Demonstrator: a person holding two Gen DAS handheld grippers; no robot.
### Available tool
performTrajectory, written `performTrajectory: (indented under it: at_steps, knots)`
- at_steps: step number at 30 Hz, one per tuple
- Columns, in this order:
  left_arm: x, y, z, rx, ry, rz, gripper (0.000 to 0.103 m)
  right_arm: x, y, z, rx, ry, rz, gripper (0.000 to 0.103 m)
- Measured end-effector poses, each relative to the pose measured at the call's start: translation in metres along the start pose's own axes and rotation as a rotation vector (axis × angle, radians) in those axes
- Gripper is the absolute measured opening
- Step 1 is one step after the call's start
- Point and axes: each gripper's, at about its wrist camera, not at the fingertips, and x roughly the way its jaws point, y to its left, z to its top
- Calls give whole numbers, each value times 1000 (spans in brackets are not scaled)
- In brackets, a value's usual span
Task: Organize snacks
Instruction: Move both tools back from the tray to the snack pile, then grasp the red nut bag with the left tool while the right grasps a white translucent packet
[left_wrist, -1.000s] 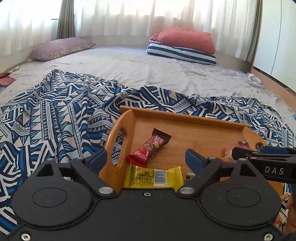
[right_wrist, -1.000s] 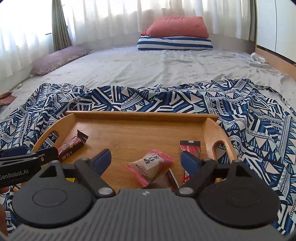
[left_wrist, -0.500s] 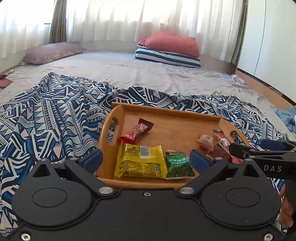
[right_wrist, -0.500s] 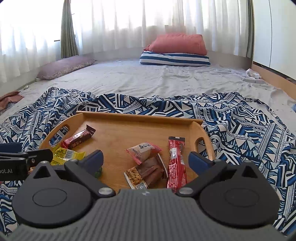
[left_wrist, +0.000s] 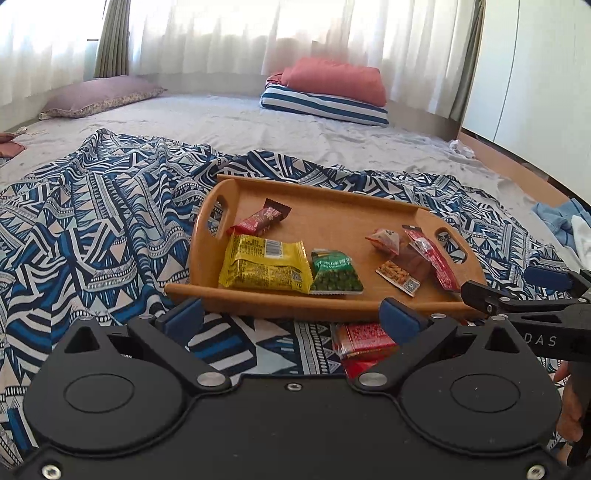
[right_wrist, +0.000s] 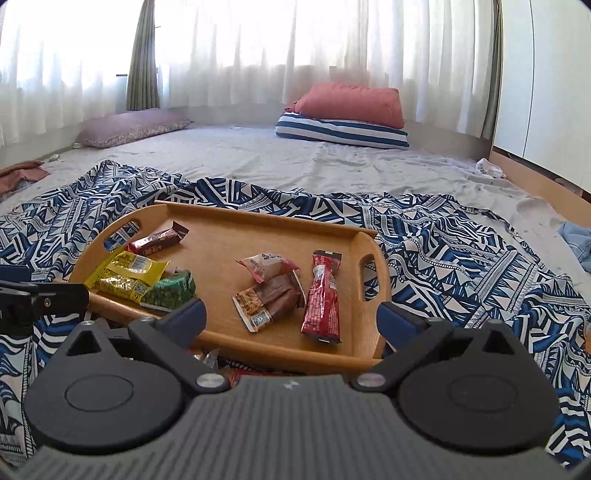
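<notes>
A wooden tray (left_wrist: 332, 218) (right_wrist: 236, 236) sits on a blue patterned cloth. In it lie a yellow packet (left_wrist: 264, 266) (right_wrist: 125, 275), a green pea packet (left_wrist: 334, 273) (right_wrist: 168, 290), a dark red bar (left_wrist: 260, 219) (right_wrist: 159, 238), a pink-white pouch (left_wrist: 384, 238) (right_wrist: 267, 264), a brown nut packet (left_wrist: 404, 267) (right_wrist: 269, 299) and a red stick pack (left_wrist: 430, 256) (right_wrist: 323, 295). A red packet (left_wrist: 364, 345) lies on the cloth before the tray. My left gripper (left_wrist: 291, 317) and right gripper (right_wrist: 291, 319) are open and empty, just short of the tray's near edge.
The patterned cloth (left_wrist: 92, 229) covers a grey mattress. Pillows (right_wrist: 343, 110) lie at the far end, a purple pillow (right_wrist: 129, 127) at far left. White cupboard doors (right_wrist: 543, 74) stand on the right. More wrappers (right_wrist: 207, 360) peek out under the right gripper.
Both grippers have pulled back and up from the tray, so the whole tray and the cloth in front of it now show. Both stay open and empty.
</notes>
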Motion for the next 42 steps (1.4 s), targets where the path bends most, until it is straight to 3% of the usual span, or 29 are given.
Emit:
performTrajectory:
  at_steps: [16, 23, 31, 37, 42]
  knots:
    - [-16, -11, -33, 22, -2, 4, 101, -24, -9, -45, -23, 30, -46, 103]
    - [-21, -20, -42, 40, -6, -46, 101, -29, -18, -58, 3, 40, -56, 103]
    - [-19, -36, -55, 85, 9, -80, 101, -36, -11, -68, -58, 24, -61, 103]
    - [-14, -41, -61, 94, 27, -95, 96, -33, -5, -75, -85, 29, -50, 103]
    - [-9, -45, -64, 119, 45, -105, 82, -30, -4, -80, -78, 35, -55, 103]
